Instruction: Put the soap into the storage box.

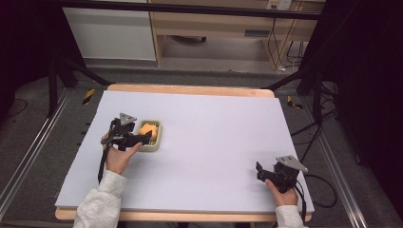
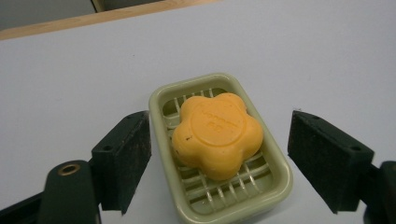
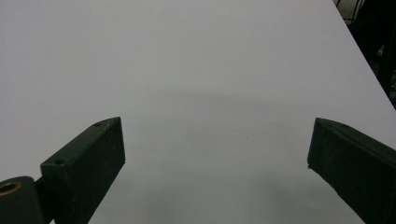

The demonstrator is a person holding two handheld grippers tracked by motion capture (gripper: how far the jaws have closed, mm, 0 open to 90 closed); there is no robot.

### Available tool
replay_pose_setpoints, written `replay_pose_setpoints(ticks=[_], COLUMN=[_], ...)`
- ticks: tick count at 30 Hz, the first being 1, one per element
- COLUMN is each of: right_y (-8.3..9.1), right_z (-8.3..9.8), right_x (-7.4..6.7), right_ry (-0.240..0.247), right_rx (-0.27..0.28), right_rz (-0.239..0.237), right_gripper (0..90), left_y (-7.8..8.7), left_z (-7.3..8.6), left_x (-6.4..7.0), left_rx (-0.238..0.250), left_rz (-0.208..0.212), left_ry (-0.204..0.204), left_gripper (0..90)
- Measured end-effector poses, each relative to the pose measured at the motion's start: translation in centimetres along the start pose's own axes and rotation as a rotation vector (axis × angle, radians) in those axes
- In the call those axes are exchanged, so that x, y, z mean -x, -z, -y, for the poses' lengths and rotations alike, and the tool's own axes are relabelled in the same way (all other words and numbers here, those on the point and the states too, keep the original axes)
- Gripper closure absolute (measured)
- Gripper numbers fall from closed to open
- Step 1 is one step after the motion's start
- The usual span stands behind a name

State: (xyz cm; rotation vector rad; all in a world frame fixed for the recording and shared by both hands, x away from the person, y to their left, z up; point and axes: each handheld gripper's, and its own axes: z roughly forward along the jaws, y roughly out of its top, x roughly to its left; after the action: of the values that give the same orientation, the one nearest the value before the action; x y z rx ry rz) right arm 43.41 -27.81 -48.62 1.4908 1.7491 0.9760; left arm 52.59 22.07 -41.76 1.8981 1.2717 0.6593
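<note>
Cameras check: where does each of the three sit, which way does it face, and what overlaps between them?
High view: above the person's side, looking forward and down on the table; both hands, sleeves, left gripper and right gripper show.
Left gripper view: rides the left gripper, looking down along its open jaws at the orange flower-shaped soap in the green soap dish.
Right gripper view: rides the right gripper, open jaws over bare tabletop.
Shared: the high and left gripper views both show soap and dish.

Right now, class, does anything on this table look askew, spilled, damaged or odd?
Nothing stands out. The orange flower-shaped soap lies flat inside the green soap dish, which sits level on the white table cover. One tiny dark speck marks the soap's left edge. Nothing is spilled.
</note>
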Motion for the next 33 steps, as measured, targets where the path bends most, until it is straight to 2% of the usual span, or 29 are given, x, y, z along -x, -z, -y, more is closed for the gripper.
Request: replay_pose_setpoints(ticks=[7,12,16,23,33], right_y=[0.0,0.0,0.0,0.0,0.1], right_z=[0.0,0.0,0.0,0.0,0.0], right_x=[0.0,-0.1,0.0,0.0,0.1], right_ry=[0.001,0.008,0.004,0.000,-0.004], right_rx=[-0.004,0.003,0.002,0.002,0.004], right_rz=[-0.002,0.000,-0.003,-0.005,-0.004], right_gripper=[4.6,4.7,4.7,4.7,4.7], left_y=[1.5,2.3,2.7,3.4,4.5], left_z=[1.0,2.1,2.9,5.2,7.7], left_x=[-0.6,-1.2,-1.7,-2.0,-2.9], left_rx=[0.027,0.018,0.010,-0.017,-0.031], left_rz=[0.016,0.009,0.002,0.003,0.006], left_ry=[0.001,-0.010,0.002,-0.041,-0.044], left_gripper=[27.4,28.4,28.8,28.8,28.4])
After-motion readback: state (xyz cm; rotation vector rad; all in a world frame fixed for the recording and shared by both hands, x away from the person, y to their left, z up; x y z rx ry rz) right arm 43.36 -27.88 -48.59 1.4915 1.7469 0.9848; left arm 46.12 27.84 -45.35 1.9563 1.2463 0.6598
